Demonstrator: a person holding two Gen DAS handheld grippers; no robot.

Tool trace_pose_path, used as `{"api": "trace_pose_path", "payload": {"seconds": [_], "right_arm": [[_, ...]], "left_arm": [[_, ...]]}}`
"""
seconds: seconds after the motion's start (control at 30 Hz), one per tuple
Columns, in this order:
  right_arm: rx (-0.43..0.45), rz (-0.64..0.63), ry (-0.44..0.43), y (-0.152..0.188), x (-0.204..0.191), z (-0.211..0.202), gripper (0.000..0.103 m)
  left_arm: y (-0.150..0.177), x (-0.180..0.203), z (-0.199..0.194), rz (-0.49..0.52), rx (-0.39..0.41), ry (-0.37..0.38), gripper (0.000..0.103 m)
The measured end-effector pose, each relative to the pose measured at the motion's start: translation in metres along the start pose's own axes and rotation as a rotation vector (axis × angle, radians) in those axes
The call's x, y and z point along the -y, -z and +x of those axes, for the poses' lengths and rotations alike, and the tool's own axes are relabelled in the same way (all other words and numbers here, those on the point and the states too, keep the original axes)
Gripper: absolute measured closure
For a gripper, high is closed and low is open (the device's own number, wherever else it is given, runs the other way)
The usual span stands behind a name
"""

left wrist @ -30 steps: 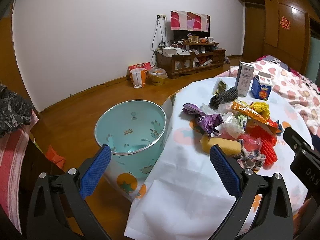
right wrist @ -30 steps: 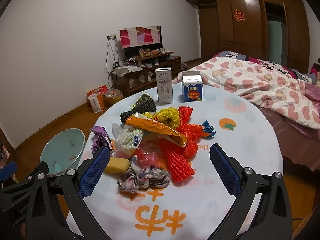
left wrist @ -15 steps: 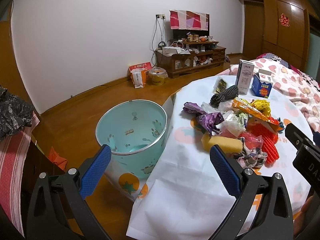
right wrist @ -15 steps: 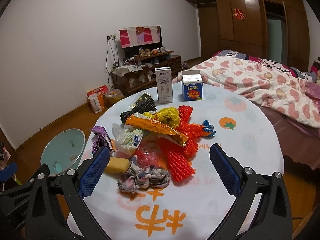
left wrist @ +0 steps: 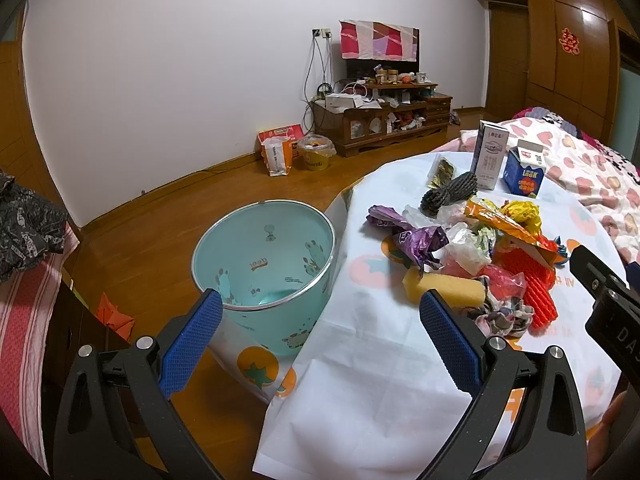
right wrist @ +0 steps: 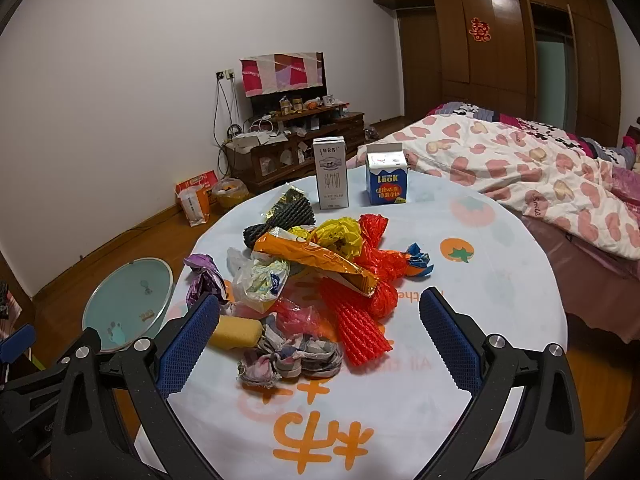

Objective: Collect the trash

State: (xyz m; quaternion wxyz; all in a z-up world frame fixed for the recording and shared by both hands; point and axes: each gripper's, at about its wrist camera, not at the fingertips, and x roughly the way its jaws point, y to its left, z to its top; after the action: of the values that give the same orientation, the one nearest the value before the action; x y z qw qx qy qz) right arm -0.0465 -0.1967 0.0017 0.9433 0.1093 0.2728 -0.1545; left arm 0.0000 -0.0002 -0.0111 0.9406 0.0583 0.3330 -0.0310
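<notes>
A pile of trash (right wrist: 320, 268) lies on the round white-clothed table (right wrist: 480, 280): a yellow sponge (right wrist: 234, 332), a grey rag (right wrist: 292, 362), red foam net (right wrist: 360, 330), an orange wrapper (right wrist: 316, 258), a purple wrapper (right wrist: 206, 280) and plastic bags. The pile also shows in the left wrist view (left wrist: 472, 248). A teal bin (left wrist: 264, 264) stands on the floor left of the table. My left gripper (left wrist: 320, 340) is open and empty, between bin and table edge. My right gripper (right wrist: 320, 344) is open and empty, just short of the pile.
Two cartons, a white one (right wrist: 331, 174) and a blue one (right wrist: 386, 180), stand at the table's far side. A bed with a heart-print quilt (right wrist: 540, 176) lies to the right. A TV cabinet (left wrist: 380, 120) and bags (left wrist: 280, 152) stand by the far wall.
The left gripper has drawn back and up slightly, so the bin and pile sit a little farther off. The right gripper has barely moved. Both stay open.
</notes>
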Motion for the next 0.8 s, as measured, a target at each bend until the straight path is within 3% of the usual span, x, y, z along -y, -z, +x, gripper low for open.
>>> {"api": "trace_pose_path", "payload": {"seconds": [0.8], "right_arm": [[-0.017, 0.013, 0.000, 0.0026, 0.0061, 0.0026, 0.005]], "left_arm": [[0.0011, -0.0003, 0.0039, 0.001, -0.011, 0.003, 0.006]]}}
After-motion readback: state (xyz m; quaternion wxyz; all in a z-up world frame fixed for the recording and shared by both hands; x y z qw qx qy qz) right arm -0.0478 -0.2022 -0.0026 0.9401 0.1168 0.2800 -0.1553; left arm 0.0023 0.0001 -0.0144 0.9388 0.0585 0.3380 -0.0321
